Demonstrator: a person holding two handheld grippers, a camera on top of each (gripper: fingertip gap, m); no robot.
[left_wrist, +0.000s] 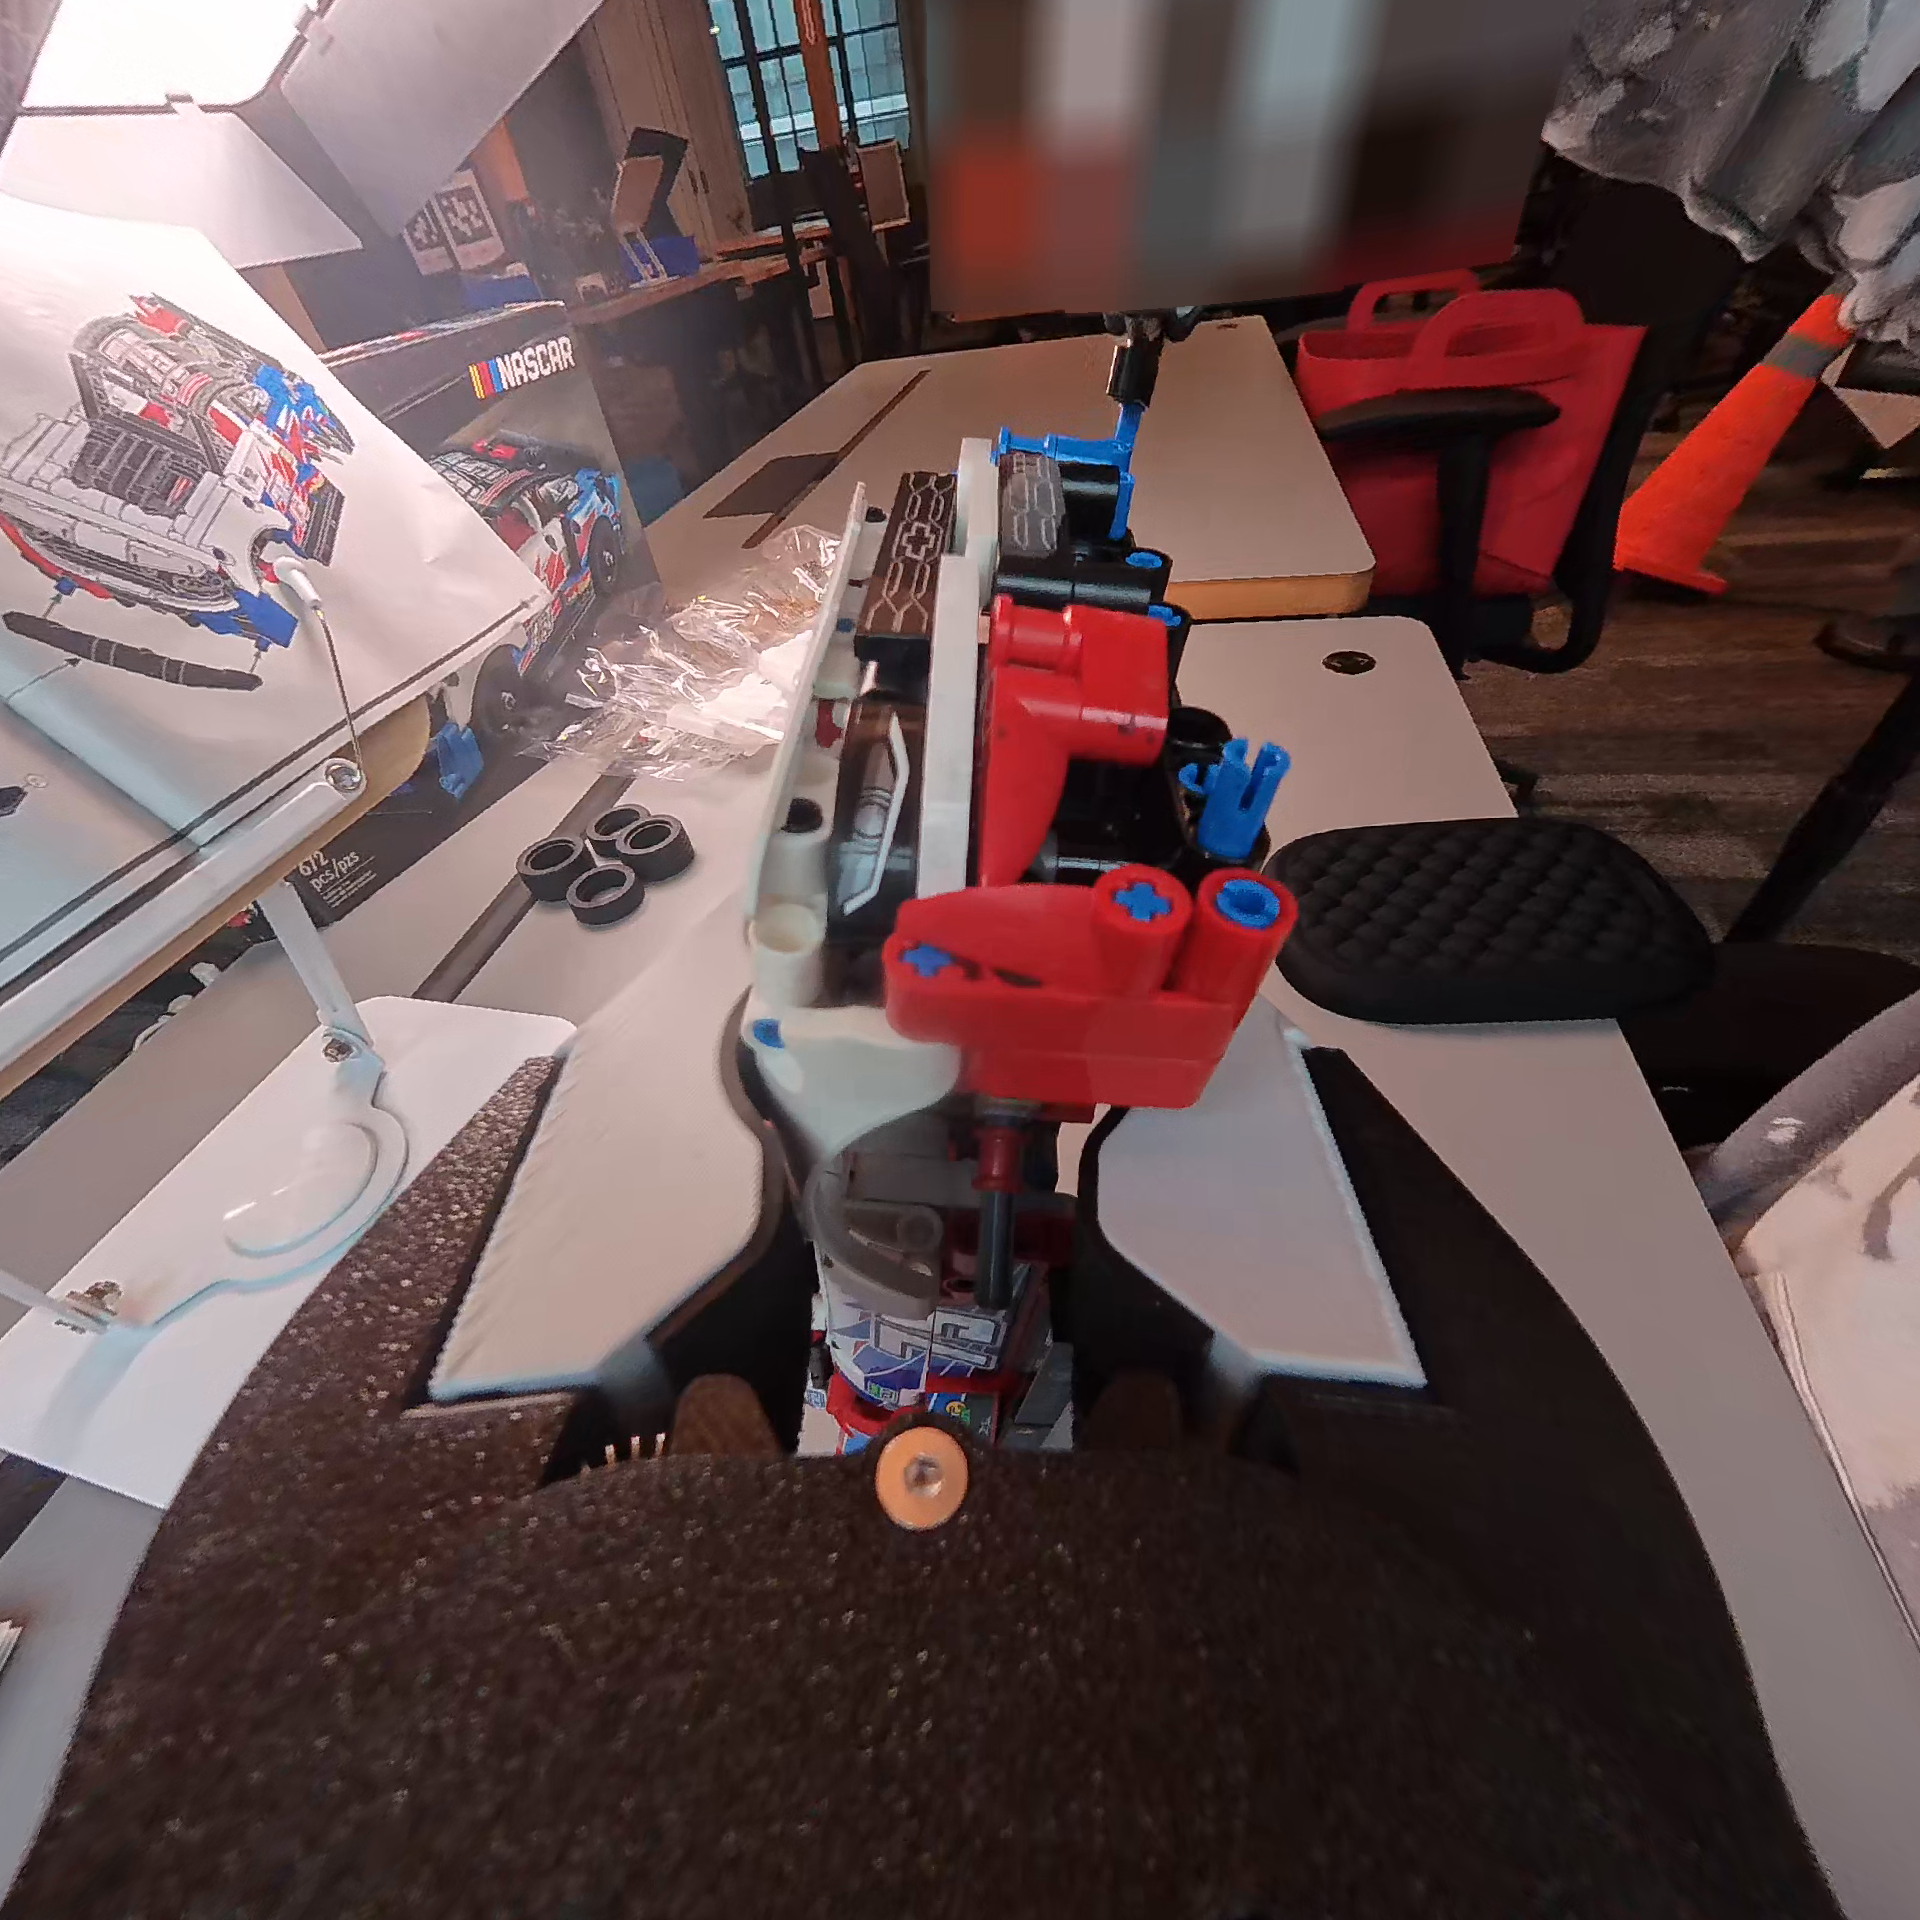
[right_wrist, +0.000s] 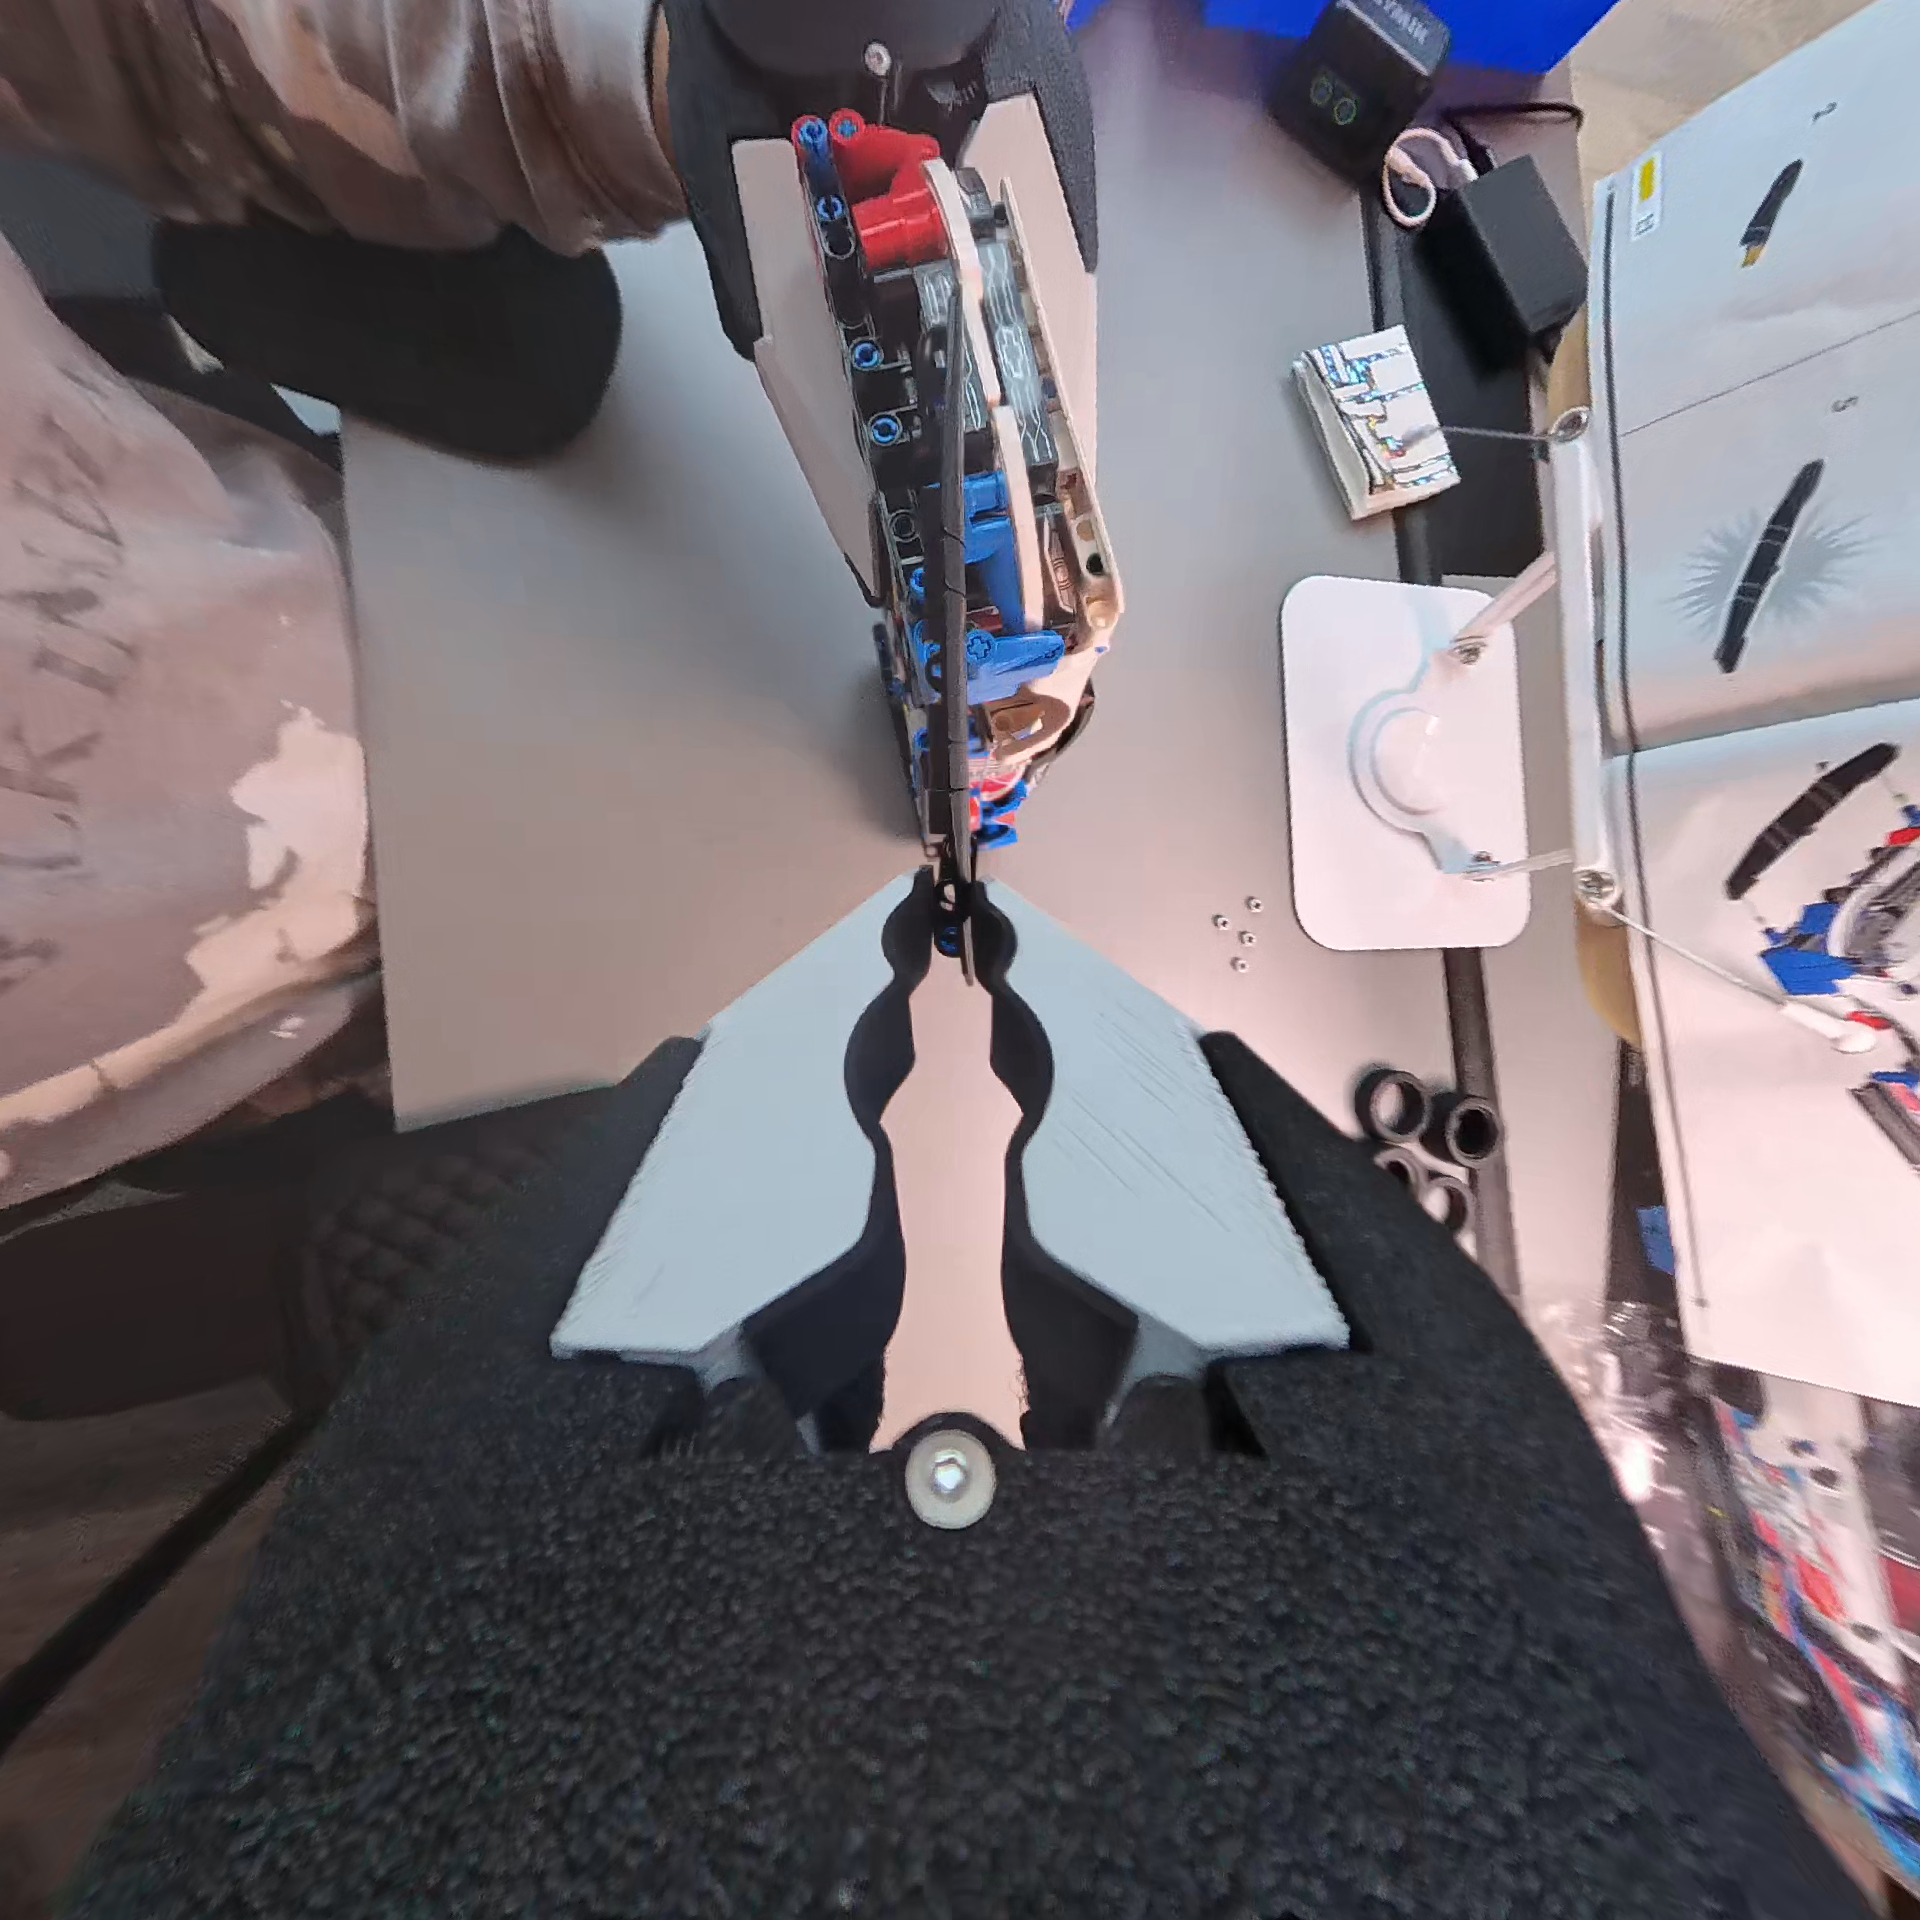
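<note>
A half-built brick-model car (left_wrist: 1029, 790) in red, white, black and blue is held up over the grey table (left_wrist: 644, 987). My left gripper (left_wrist: 997, 1101) is shut on the car's lower end, with a finger on each side. The car also shows in the right wrist view (right_wrist: 935, 343), standing on end, with a left finger (right_wrist: 774, 281) beside it. My right gripper (right_wrist: 951, 909) is shut on the near end of a thin, curved black strip (right_wrist: 951, 582). The strip lies along the car's side, touching it.
An open instruction booklet (left_wrist: 156, 468) rests on a white stand (right_wrist: 1403, 758) beside the set's box (left_wrist: 499, 416). Several black tyres (left_wrist: 608, 857) and clear plastic bags (left_wrist: 707, 644) lie on the table. A folded sticker sheet (right_wrist: 1371, 416), a black chair seat (left_wrist: 1486, 914) and a person's sleeve (right_wrist: 156, 623) are nearby. Some 12 cm of space lies between my two pairs of fingers.
</note>
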